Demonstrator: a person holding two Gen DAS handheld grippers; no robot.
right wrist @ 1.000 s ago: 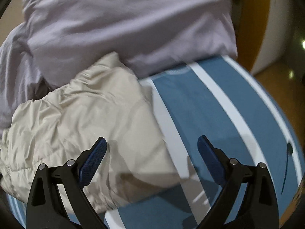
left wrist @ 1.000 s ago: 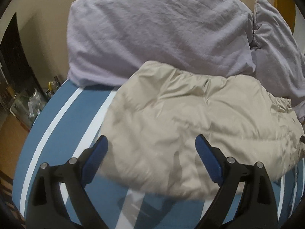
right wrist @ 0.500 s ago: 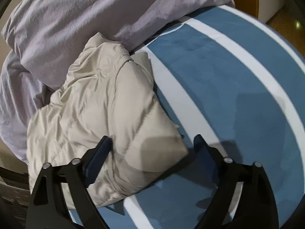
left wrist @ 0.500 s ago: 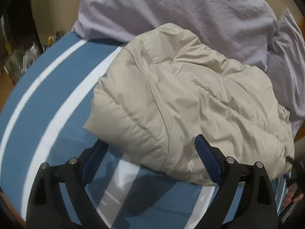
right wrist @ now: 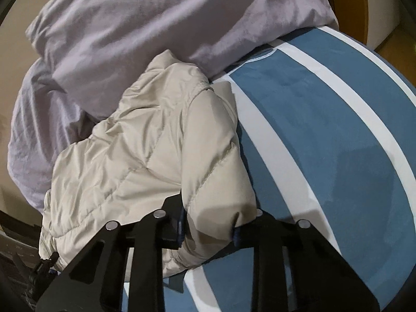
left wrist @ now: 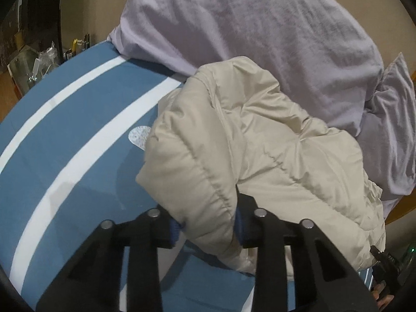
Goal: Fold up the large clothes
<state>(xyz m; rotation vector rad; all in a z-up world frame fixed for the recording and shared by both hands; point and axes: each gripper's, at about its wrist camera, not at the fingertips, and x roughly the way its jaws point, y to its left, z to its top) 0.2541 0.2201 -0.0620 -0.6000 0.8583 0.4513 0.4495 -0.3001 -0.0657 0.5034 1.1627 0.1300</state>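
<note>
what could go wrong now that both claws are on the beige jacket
1. Both claws have just been closing on the jacket: the left claw and right claw each pinch only a puffy near edge, so the slick fabric may slip out when lifted.
2. The jacket's far end leans on the pillow, which could drag along or catch.
3. It is bunched, so a fold made now may come out crooked.

Warm, dim indoor light, from above. Soft shadows fall on the blue striped bed cover (right wrist: 351, 135) at 4 o'clock in the right view and beneath the beige jacket (left wrist: 260, 143) in the left view. Strong fisheye bending; stripes curve, corners vignette black. Centre sharp enough; quilting seams readable. Slight grain, no glare.
</note>
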